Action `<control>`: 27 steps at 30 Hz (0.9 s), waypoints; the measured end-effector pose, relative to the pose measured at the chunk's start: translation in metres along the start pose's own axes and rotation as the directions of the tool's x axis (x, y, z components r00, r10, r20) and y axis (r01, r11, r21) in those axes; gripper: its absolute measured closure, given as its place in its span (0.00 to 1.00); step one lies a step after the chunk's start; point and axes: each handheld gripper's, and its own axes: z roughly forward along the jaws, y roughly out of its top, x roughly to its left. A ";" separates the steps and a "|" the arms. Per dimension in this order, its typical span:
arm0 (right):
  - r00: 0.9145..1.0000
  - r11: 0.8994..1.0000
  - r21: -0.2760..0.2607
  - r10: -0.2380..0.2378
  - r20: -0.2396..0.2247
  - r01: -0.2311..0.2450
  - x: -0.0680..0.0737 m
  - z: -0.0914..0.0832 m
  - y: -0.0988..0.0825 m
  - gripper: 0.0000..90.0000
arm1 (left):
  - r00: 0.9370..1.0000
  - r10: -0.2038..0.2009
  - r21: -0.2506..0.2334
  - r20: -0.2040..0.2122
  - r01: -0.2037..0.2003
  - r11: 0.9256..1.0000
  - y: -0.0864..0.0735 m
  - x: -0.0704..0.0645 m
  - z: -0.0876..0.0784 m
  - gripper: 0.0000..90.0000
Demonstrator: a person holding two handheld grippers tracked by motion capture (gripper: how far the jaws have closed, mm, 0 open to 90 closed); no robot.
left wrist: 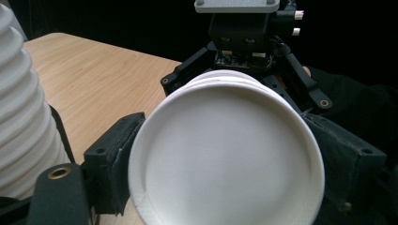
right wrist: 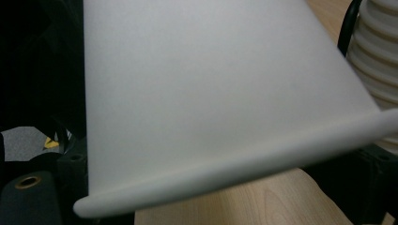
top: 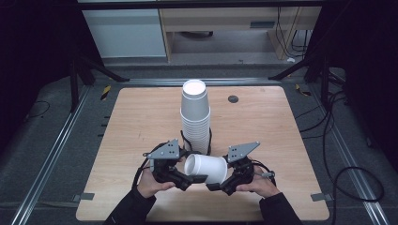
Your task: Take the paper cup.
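Lying on its side above the near edge of the pale wooden tabletop (top: pixel 141 112): a white paper cup (top: pixel 209 168), held up between the two tools, narrow base towards the left, rolled rim towards the right. Just behind it, standing upright on the table's middle, a tall stack of upturned white paper cups (top: pixel 195 117), close to the lying cup, with contact or a gap impossible to tell.

Left gripper (top: pixel 190 180), black with a grey three-cornered plate on top, gripped in the left hand (top: pixel 150 183) and angled inwards. In the left gripper view, pressed in from both sides on the base end of the white paper cup (left wrist: pixel 225 159), black pads touching its wall to the left and to the right, round recessed bottom facing the camera. Further rolled rims visible behind that base, hinting at more than one cup nested there, though not certain.

Right gripper (top: pixel 216 184), same build, gripped in the right hand (top: pixel 260 185) and angled inwards from the other side. Seen from the left gripper view as the right gripper (left wrist: pixel 244 93) with jaws spread wide to either side of the cup's rim end. In the right gripper view, smooth wall and rim of the cup (right wrist: pixel 211 103) lying across the jaws and hiding the pads; whether pinching or merely flanking, cannot tell. Ribbed edge of the stack (right wrist: pixel 375 70) at the right of that view.
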 end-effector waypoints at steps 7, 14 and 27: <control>1.000 1.000 0.008 -0.012 0.024 0.012 -0.002 -0.006 0.001 0.12 | 1.000 -0.011 0.001 -0.022 0.011 1.000 -0.001 0.001 -0.012 0.16; 0.996 0.999 0.034 -0.043 0.082 0.041 -0.004 -0.019 0.006 0.12 | 0.998 -0.038 0.017 -0.050 0.039 0.999 -0.005 0.005 -0.028 0.16; 0.984 0.979 0.177 -0.125 0.128 0.102 -0.014 -0.031 0.025 0.12 | 0.994 -0.079 0.107 -0.074 0.087 0.990 -0.027 0.016 -0.034 0.16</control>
